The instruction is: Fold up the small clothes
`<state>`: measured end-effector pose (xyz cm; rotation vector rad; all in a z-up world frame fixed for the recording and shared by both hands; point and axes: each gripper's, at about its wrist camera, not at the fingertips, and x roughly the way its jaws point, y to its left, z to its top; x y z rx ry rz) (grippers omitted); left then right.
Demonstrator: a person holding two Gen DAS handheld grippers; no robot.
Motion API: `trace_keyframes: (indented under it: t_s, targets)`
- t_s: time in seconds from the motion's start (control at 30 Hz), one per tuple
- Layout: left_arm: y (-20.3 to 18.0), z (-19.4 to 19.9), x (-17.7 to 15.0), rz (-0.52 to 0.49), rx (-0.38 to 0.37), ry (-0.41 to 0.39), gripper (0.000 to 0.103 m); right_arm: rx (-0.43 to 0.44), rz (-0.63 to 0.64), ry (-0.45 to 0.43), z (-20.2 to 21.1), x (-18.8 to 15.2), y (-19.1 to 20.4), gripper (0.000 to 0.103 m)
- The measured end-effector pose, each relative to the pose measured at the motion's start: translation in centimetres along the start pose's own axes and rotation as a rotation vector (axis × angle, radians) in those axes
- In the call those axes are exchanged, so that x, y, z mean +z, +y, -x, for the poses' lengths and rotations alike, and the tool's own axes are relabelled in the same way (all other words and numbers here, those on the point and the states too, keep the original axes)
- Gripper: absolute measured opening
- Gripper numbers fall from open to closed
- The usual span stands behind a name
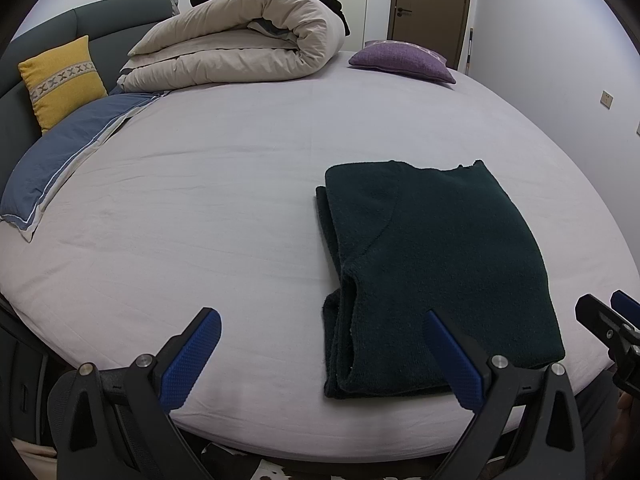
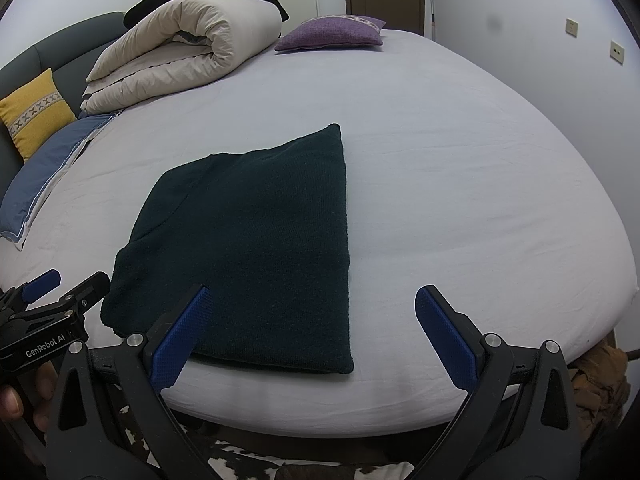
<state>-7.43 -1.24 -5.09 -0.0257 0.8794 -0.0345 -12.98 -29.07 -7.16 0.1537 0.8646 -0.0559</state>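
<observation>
A dark green knitted garment (image 1: 436, 272) lies folded into a rectangle on the pale bed sheet (image 1: 220, 200), near the front edge. In the right wrist view the same garment (image 2: 248, 248) fills the centre left. My left gripper (image 1: 324, 320) hovers open over the front edge, its right finger above the garment's near left corner. My right gripper (image 2: 312, 300) is open too, its left finger over the garment's near edge. Neither holds anything. Each gripper shows at the other view's edge: the right gripper (image 1: 612, 320) and the left gripper (image 2: 60, 284).
A rolled beige duvet (image 1: 240, 44) lies at the back, a purple cushion (image 1: 400, 60) to its right, a yellow cushion (image 1: 60, 80) and a blue pillow (image 1: 68, 160) at the left. Walls and a door (image 1: 428, 0) stand behind. A hand (image 2: 16, 400) holds the left gripper.
</observation>
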Motion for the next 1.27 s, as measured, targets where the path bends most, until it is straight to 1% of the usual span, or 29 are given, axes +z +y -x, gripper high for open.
trace_keyframes:
  t_s: [0.9,1.27]
  targets:
    - [0.15,-0.3,-0.36,-0.002,-0.005,0.005,0.103,0.001,-0.002,0.002,-0.05,-0.18,0.15,0.103]
    - [0.34,-0.3,-0.48,-0.007,0.005,-0.001,0.103,0.003,0.0,0.003,-0.21,-0.28,0.07,0.103]
